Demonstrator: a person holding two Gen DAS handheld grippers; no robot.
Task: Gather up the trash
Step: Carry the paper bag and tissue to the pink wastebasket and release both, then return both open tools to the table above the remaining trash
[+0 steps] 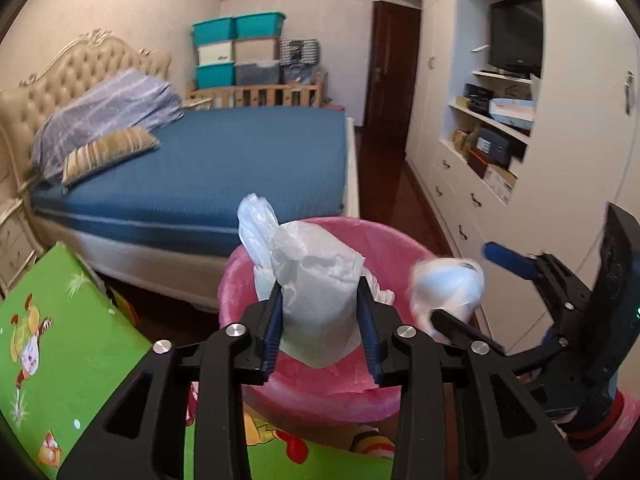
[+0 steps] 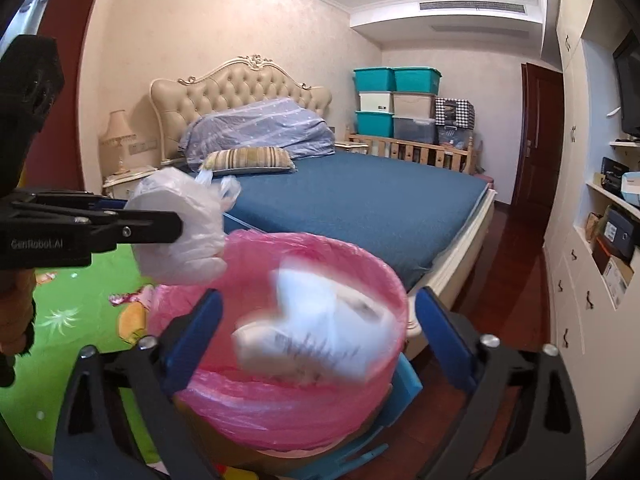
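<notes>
**Left claw's bundle sits above the bin; right claw already empty**

Left wrist view: the left claw (image 1: 322,320) is clamped on a white bagged bundle (image 1: 320,288), its pads pressing both flanks. The bundle's long axis runs upright, knotted end uppermost. The pink-lined bin (image 1: 240,276) lies directly beyond and below the claw, its mouth under the bundle. A second white bundle (image 1: 446,288), blurred, appears at the bin's right rim, beside the right claw (image 1: 464,280).

Right wrist view: the right claw (image 2: 320,332) stands wide apart, nothing pressed between its pads. A blurred white bundle (image 2: 316,320) is over the bin (image 2: 224,384) mouth, apparently falling free. The left claw (image 2: 176,220) reaches in from the left with its bundle (image 2: 180,236) over the bin's left rim.

Judgement: only the left claw is loaded, and its drop lies straight down.
</notes>
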